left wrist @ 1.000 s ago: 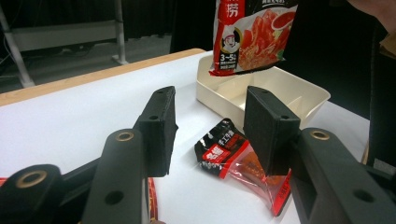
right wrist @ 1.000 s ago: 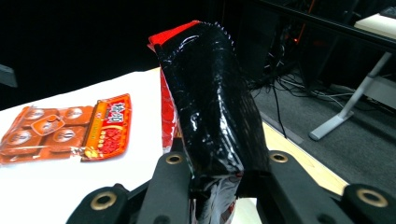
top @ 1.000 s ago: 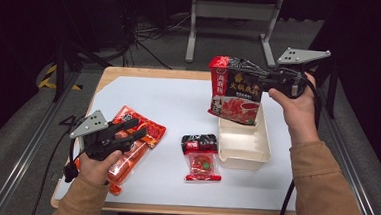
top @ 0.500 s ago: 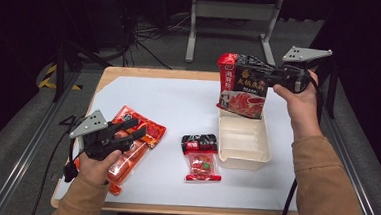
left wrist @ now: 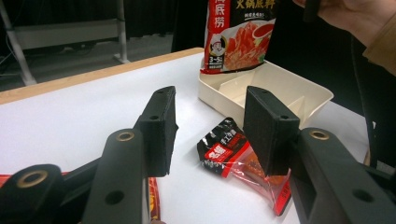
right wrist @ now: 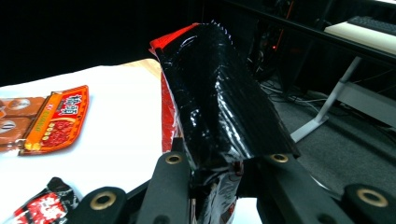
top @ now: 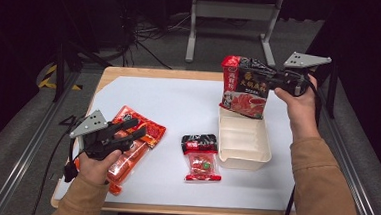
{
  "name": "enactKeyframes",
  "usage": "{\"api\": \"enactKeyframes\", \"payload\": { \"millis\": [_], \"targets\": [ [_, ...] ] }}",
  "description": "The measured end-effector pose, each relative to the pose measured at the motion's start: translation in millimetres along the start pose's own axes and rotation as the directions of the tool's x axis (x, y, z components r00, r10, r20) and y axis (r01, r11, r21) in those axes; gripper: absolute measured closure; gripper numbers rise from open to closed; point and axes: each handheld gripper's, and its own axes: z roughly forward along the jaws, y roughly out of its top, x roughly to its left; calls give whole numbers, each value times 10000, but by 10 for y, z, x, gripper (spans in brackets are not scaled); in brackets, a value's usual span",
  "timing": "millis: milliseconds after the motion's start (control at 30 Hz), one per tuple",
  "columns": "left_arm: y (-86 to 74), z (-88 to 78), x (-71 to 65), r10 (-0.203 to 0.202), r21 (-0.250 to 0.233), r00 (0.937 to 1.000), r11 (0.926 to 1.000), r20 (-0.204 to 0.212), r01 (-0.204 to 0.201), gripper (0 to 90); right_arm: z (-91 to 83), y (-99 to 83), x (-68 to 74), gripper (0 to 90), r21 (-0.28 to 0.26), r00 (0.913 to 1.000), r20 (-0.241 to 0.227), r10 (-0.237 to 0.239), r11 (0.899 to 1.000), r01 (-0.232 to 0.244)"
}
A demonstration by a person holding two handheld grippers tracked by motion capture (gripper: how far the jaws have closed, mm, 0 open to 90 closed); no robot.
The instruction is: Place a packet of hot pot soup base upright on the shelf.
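Since a second ago we have carried the hot-pot pouch [top: 245, 86] higher, our right hand-held gripper [top: 280, 83] clamping its top edge above the cream tray [top: 244, 141], presumably to lower it in, while our left hand-held gripper [top: 127, 133] hangs open and empty over the surface [top: 178, 107].

High view overhead, facing fwd/down on white table [top: 178, 107], left gripper view low, near tabletop, right gripper view close-up, both share cream tray [left wrist: 280, 93] w/ high view.
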Motion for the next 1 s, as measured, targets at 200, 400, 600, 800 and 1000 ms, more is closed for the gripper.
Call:
{"api": "enactKeyframes", "payload": {
  "millis": [200,400,600,800,1000],
  "targets": [
    [-6,4,13,-78,24,10000,10000,-12,78,528,60,-88,-7,785,71,9999,-36,-124,9999,124],
    [-14,9,28,-171,43,9998,9998,-32,171,520,99,-134,8,785,44,9996,-54,-292,9996,292],
    [-14,10,26,-195,69,9998,9998,-14,195,517,138,-168,31,780,66,9991,-106,-408,9991,409],
    [-14,9,31,-187,60,9998,9998,-30,187,516,186,-236,59,769,153,9989,-181,-423,9990,426],
    [-17,9,40,-179,56,9998,9998,-39,180,514,233,-321,65,741,505,9995,-159,-285,9983,293]
  ]
}}
